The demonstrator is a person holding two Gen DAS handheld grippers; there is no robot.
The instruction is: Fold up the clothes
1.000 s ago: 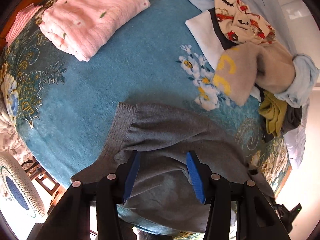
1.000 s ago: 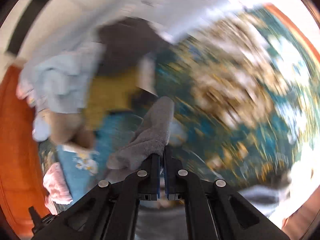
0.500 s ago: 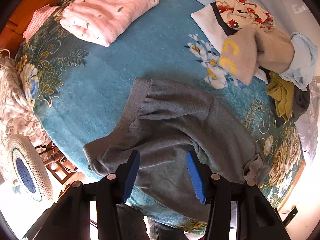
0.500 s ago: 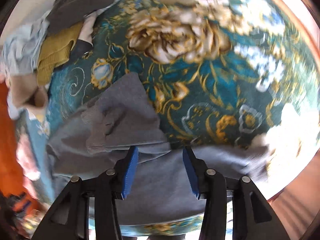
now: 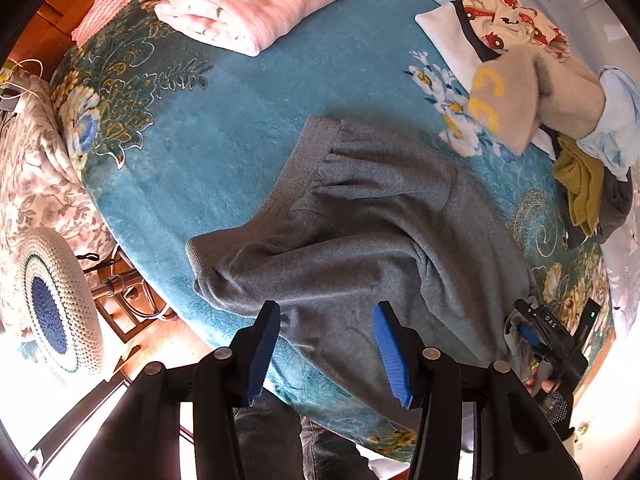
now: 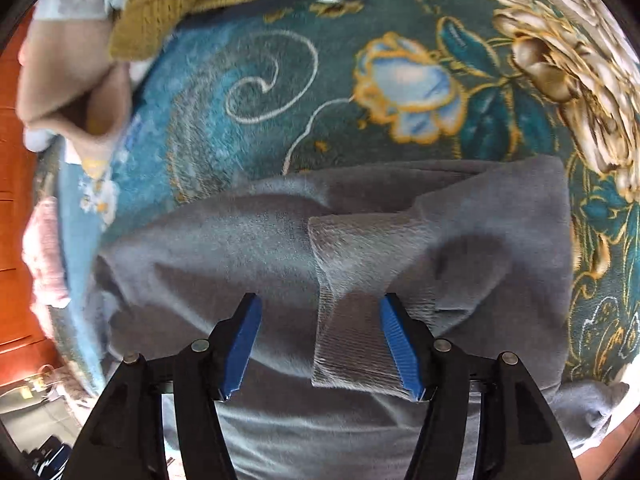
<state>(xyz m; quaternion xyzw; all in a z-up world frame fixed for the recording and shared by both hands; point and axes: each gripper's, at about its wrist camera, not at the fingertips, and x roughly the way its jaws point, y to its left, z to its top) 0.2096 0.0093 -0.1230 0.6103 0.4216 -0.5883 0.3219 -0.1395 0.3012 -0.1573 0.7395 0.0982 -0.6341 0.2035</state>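
Floral bedspread, grey sweater rumpled across it; both my jaws hang wide, holding nothing. Its ribbed cuff lies doubled, so a careless pinch could trap extra layers.

The sweatshirt lay on the bed near its front edge. Behind it to the left sat a folded blanket; to its right, a clothes pile.

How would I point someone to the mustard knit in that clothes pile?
Start at the teal floral blanket and follow it to the heap on the right. The mustard knit hangs at its near end, below the beige sweater: the only yellow-green ribbed piece.
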